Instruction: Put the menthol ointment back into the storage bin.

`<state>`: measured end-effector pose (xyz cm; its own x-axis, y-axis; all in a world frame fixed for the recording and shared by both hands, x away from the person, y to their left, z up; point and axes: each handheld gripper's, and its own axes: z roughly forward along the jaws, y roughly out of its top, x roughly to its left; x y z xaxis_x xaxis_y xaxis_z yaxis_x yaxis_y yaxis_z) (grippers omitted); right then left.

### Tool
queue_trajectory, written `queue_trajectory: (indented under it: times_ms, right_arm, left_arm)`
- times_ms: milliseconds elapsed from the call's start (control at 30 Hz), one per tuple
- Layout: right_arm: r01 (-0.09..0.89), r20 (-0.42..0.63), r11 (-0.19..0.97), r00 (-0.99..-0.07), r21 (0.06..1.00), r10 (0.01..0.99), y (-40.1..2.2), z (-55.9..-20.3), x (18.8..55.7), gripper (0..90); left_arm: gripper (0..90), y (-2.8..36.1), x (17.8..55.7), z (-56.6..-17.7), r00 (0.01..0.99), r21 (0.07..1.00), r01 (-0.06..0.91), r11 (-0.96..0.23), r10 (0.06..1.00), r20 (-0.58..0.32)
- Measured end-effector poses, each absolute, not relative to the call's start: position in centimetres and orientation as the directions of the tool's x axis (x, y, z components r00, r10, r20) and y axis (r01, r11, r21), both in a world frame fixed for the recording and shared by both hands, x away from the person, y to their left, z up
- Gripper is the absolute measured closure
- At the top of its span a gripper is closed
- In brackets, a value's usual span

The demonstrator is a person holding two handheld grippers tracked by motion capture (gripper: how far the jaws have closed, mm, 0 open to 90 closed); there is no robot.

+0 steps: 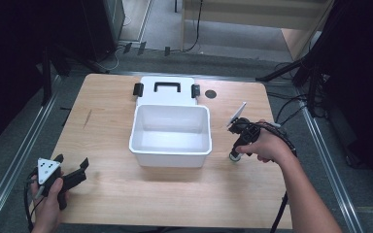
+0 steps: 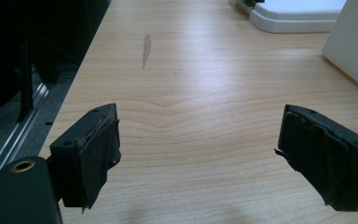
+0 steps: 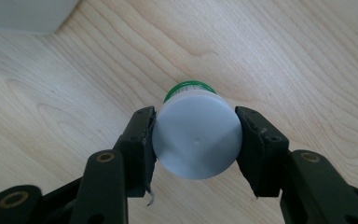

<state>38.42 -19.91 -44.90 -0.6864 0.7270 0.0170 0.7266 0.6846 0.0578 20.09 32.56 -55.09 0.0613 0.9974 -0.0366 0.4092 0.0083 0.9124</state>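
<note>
A wooden table (image 1: 175, 194) is carrying a white bin (image 1: 170, 135) at its middle, its lid (image 1: 167, 90) lying just behind it. The left gripper (image 2: 198, 149) is hovering near the table's front left corner, jaws spread wide. The right gripper (image 3: 196, 140) is pinching a small white-capped bottle (image 3: 196, 137) right of the bin, pointing down at the tabletop.

Small white bottle (image 3: 196, 139) with green cap (image 3: 189, 87), flat base toward camera, clamped between right gripper (image 3: 196, 140) jaws; at 3 o'clock of open white box (image 1: 170, 136).
</note>
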Motion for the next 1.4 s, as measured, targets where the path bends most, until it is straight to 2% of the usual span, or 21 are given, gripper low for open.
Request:
queue_trajectory:
  times_ms: [1400]
  right_arm:
    - [0.670, -0.001, 0.741, -0.742, 0.055, 0.671, -15.5, -34.8, 39.7, 51.7]
  left_arm:
    - [13.9, 32.7, 20.1, -55.1, 0.067, 0.911, 0.412, 0.019, 0.996, -0.051]
